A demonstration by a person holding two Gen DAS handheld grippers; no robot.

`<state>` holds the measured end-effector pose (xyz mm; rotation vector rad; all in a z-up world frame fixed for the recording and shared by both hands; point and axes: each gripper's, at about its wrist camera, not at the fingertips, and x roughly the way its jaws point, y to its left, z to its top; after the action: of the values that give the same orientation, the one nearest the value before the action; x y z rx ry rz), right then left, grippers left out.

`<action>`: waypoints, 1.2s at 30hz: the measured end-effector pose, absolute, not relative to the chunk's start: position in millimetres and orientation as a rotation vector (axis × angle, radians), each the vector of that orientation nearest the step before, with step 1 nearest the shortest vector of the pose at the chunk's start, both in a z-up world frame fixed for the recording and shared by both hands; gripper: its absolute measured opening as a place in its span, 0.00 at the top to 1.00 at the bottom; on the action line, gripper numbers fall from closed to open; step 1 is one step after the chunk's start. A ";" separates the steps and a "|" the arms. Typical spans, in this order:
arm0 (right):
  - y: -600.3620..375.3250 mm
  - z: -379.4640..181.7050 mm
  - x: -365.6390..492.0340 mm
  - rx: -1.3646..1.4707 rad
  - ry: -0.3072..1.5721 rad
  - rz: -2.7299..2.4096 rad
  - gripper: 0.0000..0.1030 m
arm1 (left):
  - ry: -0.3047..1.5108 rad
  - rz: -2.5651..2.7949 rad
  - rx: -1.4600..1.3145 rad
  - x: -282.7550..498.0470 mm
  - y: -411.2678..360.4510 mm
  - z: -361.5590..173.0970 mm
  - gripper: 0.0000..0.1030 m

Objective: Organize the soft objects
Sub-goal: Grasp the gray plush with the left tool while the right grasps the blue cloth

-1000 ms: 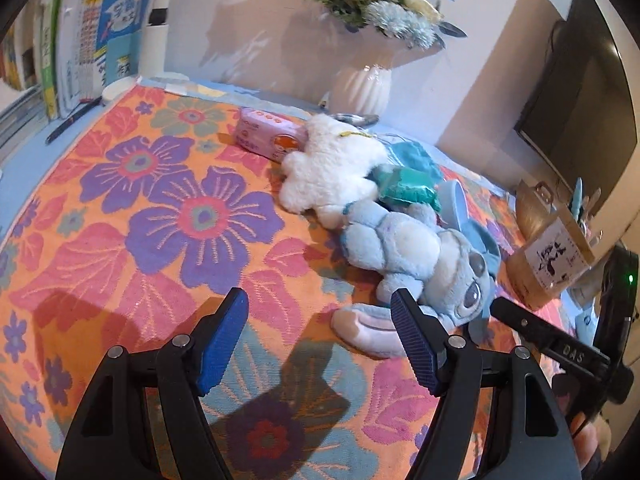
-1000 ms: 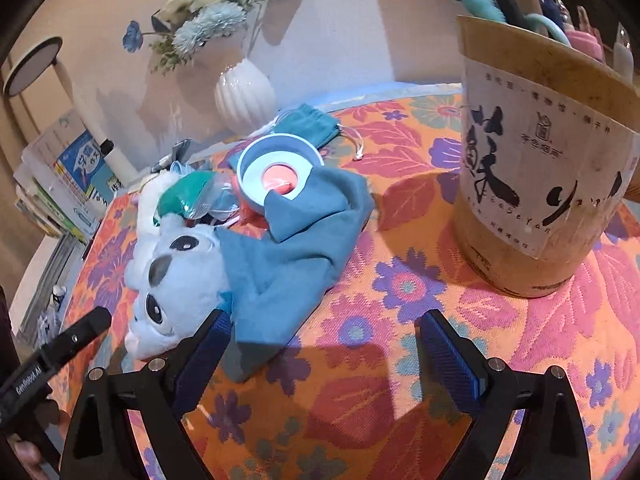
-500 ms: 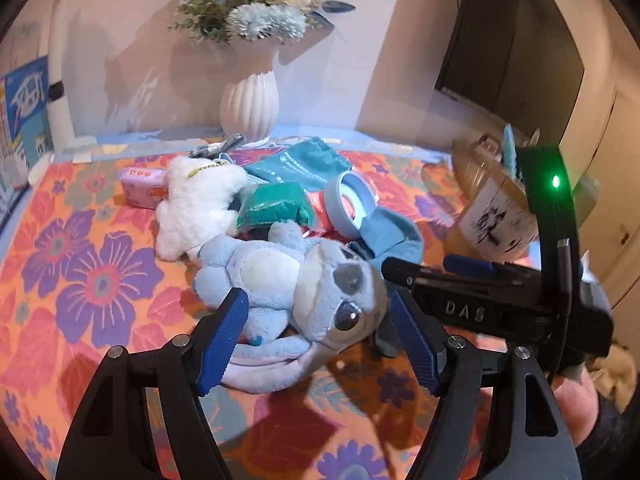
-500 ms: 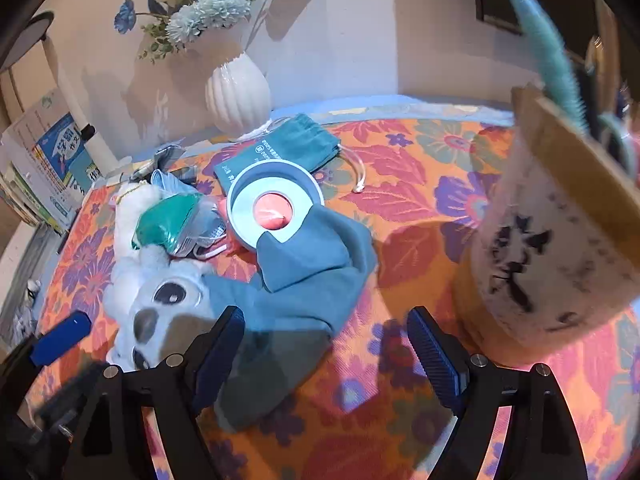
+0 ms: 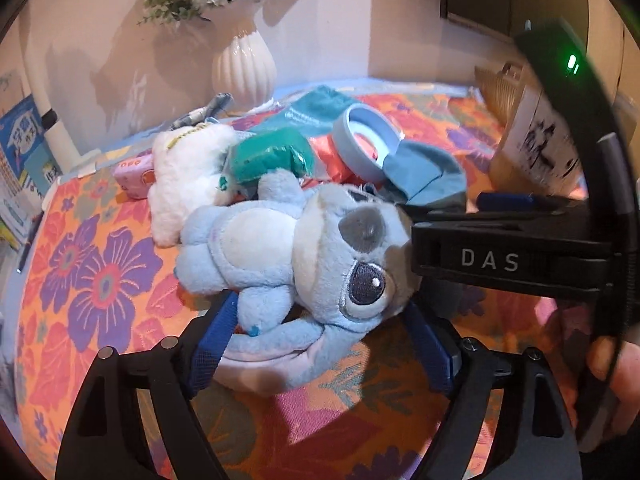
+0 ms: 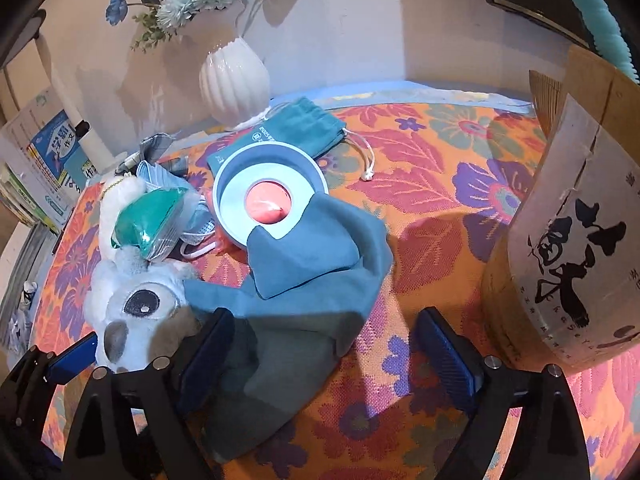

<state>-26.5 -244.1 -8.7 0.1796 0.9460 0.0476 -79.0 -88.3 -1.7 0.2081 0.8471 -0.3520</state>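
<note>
Opening both tools, I straddle the blue plush [image 5: 304, 248] with my left tool [image 5: 320, 332], pads not pressing, right tool [image 6: 328, 352] wide over the blue cloth [image 6: 304, 280].

Black gripper [image 5: 320, 336], blue pads [image 5: 212, 340], seemingly "DAS" lettering
</note>
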 end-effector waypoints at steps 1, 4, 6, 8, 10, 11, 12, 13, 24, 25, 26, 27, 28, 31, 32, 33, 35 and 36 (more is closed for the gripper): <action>-243.1 -8.6 -26.5 0.166 0.946 0.035 0.18 | 0.841 -0.347 0.211 -79.8 -88.7 -0.9 0.23; -237.0 -7.2 -29.3 0.124 0.936 0.028 0.37 | 0.829 -0.356 0.212 -86.6 -85.0 2.9 0.35; -233.8 -5.4 -32.3 0.109 0.923 0.043 0.56 | 0.827 -0.346 0.214 -93.0 -76.4 4.5 0.38; -232.8 -4.7 -34.9 0.106 0.915 0.050 0.70 | 0.831 -0.318 0.211 -96.4 -65.9 4.5 0.42; -235.5 -4.8 -36.3 0.124 0.911 0.056 0.73 | 0.841 -0.269 0.194 -100.4 -45.2 4.5 0.42; -236.9 -4.6 -37.0 0.136 0.908 0.067 0.73 | 0.846 -0.241 0.180 -101.7 -33.1 4.8 0.42; -238.2 -4.6 -37.4 0.148 0.906 0.078 0.73 | 0.856 -0.228 0.152 -102.9 -19.0 5.1 0.42; -239.2 -4.4 -37.9 0.156 0.906 0.086 0.73 | 0.866 -0.217 0.124 -103.5 -7.1 5.3 0.42; -241.6 -0.9 -43.2 0.192 0.891 0.117 0.73 | 0.914 -0.411 -0.175 -94.8 -10.7 31.0 0.39; -241.9 -1.0 -43.8 0.195 0.892 0.121 0.73 | 0.926 -0.427 -0.187 -92.8 -17.6 31.5 0.34; -242.4 -1.1 -44.2 0.199 0.894 0.126 0.73 | 0.941 -0.431 -0.199 -89.7 -27.7 31.2 0.29; -242.8 -1.2 -44.5 0.202 0.894 0.128 0.73 | 0.949 -0.412 -0.214 -83.4 -37.3 30.5 0.18; -243.6 -1.2 -44.9 0.208 0.894 0.130 0.73 | 0.948 -0.391 -0.220 -78.7 -41.4 29.6 0.13; -247.1 -3.1 -44.3 0.233 0.904 0.147 0.72 | 0.974 -0.344 -0.250 -61.5 -57.3 25.1 0.13; -248.4 -3.6 -44.0 0.241 0.906 0.154 0.71 | 0.992 -0.338 -0.263 -56.0 -61.9 22.3 0.13; -250.1 -3.8 -44.3 0.252 0.905 0.160 0.71 | 1.010 -0.327 -0.266 -51.3 -65.8 19.1 0.13; -250.8 -3.8 -44.8 0.265 0.907 0.178 0.59 | 1.027 -0.300 -0.256 -44.7 -70.7 14.3 0.13; -249.8 -3.1 -45.5 0.263 0.905 0.188 0.53 | 1.028 -0.281 -0.236 -42.3 -76.5 12.9 0.13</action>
<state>-45.5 -249.8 -3.1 0.2629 0.9048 0.1884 -42.3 -76.5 12.9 -0.2359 1.0285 -0.2807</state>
